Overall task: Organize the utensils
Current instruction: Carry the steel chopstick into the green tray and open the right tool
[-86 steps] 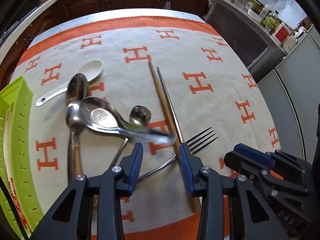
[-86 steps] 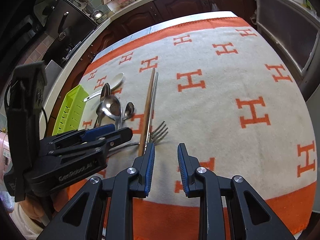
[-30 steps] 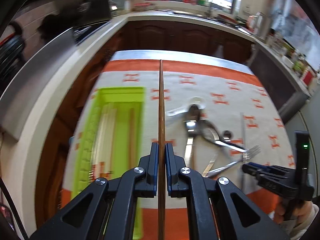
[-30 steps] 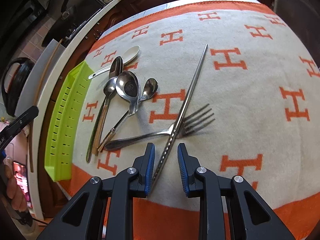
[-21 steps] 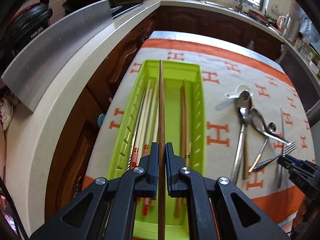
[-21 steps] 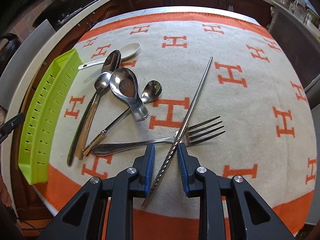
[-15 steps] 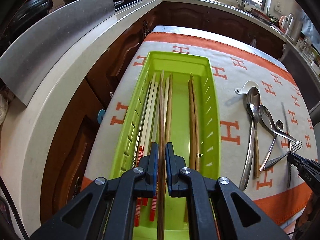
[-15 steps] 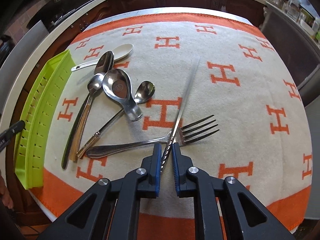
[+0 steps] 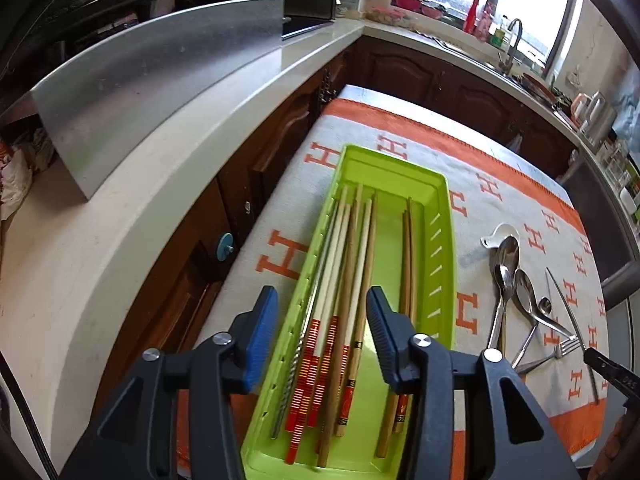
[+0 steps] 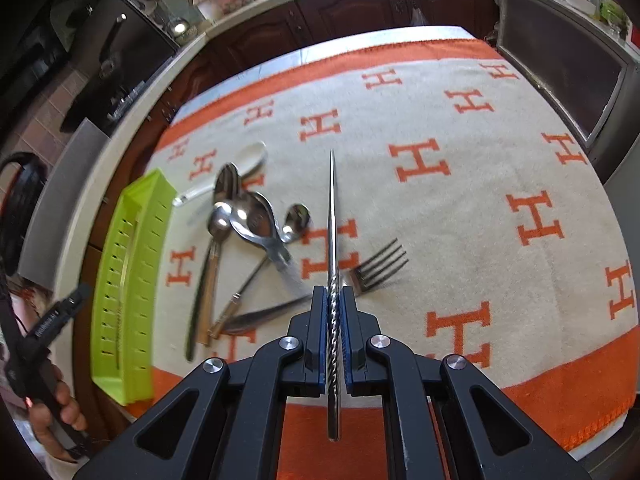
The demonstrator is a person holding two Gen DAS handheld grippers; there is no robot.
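Observation:
My left gripper (image 9: 322,332) hangs over the near end of the lime-green tray (image 9: 448,264), its jaws opening, and the pads press on nothing. Below them lie several wooden and bamboo chopsticks (image 9: 348,280) lengthwise in the tray. My right gripper (image 10: 333,320) is shut on a metal chopstick (image 10: 331,220) with a twisted grip. It holds the chopstick off the cloth, pointing away from me. Under it lie a fork (image 10: 376,268), metal spoons (image 10: 224,216) and a white ceramic spoon (image 10: 248,160).
An orange and cream H-pattern cloth (image 10: 480,140) covers the table. The green tray (image 10: 128,280) sits at its left edge, beside a grey counter (image 9: 120,220) and dark cabinets. A hand holds the left gripper (image 10: 60,316) at the far left of the right wrist view.
The left gripper carried a brown chopstick over the tray, lowered it and let go. The right gripper closed on the metal chopstick and lifted it off the cloth.

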